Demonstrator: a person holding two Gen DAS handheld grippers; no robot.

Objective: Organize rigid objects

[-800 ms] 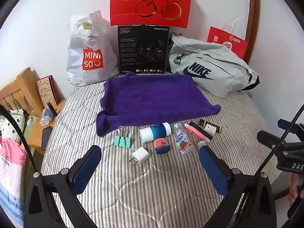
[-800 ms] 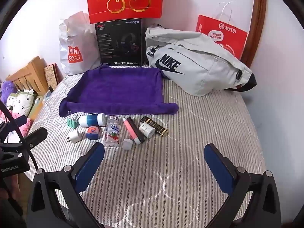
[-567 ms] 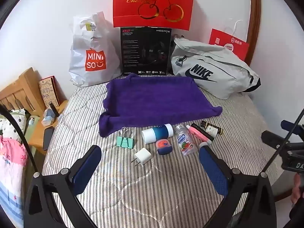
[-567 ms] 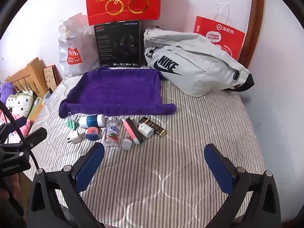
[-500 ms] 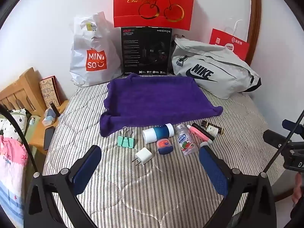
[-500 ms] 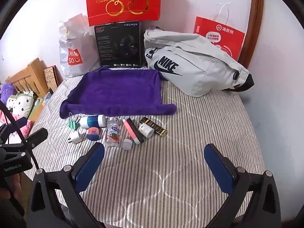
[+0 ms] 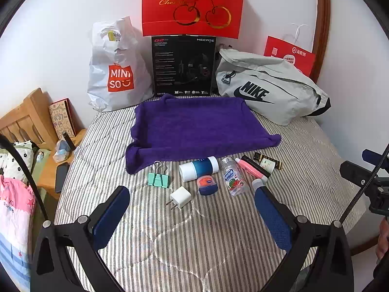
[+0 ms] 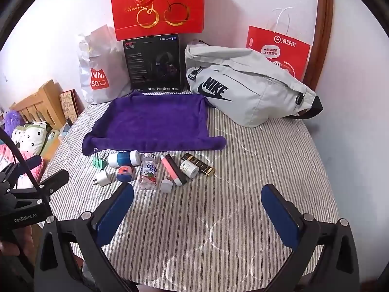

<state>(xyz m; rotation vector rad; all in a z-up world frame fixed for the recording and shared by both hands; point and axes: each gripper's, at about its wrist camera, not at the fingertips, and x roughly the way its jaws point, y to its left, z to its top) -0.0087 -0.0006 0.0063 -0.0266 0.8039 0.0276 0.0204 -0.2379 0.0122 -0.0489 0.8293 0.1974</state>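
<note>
A striped, quilted bedcover [image 7: 194, 231] carries a row of small hard items just near of a plush purple towel [image 7: 197, 126] with curled edges. From left to right lie a mint metal binder clip [image 7: 158, 178], a square white plastic charger plug [image 7: 180, 197], a white-and-blue cylinder [image 7: 198, 168] on its side, a small squat blue jar [image 7: 207, 185] with an orange lid, a clear bottle [image 7: 234, 177] filled with white pellets, a pink tube [image 7: 250, 169] touching a black stick [image 8: 175, 169], a short white jar [image 8: 189, 168] and a dark gold-lettered box [image 8: 201, 166].

The left gripper [image 7: 192, 209] hangs over the near bedcover with its blue-padded jaws spread wide and nothing between them. The right gripper [image 8: 197, 204] is likewise released and empty.

At the far wall stand a crinkled white plastic bag [image 7: 114, 73], a black carton [image 7: 183, 65], a glossy red paper bag [image 7: 192, 4] and a soft grey fabric sling bag [image 7: 267, 92]; what they contain is hidden.
</note>
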